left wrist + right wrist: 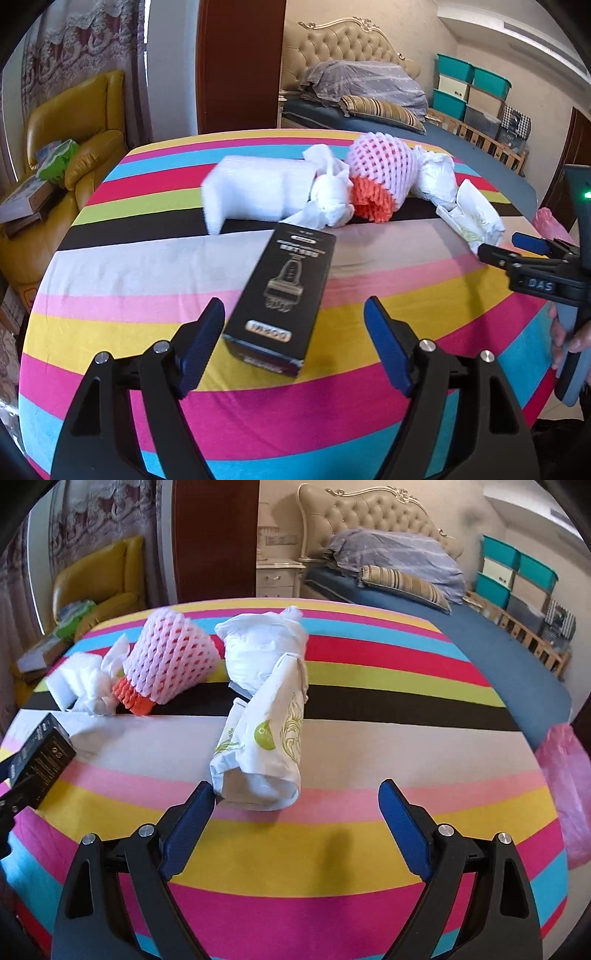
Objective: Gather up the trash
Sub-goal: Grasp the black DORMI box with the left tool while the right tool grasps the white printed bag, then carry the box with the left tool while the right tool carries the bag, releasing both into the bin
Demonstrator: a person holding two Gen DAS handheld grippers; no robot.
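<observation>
Both tongs stand open: our left gripper straddles the black rectangular cardboard box without pressing it, our right gripper nears the white printed paper bag on the striped tablecloth, so closing comes next, we judge.

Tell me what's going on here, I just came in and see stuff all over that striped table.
A person is collecting trash with a handheld gripper in each hand. The left gripper stands open around the near end of a black box lying on the striped tablecloth, pads not pressing it. The right gripper is open just short of a white printed bag. Foam fruit netting, crumpled tissue and white foam still lie behind.
</observation>
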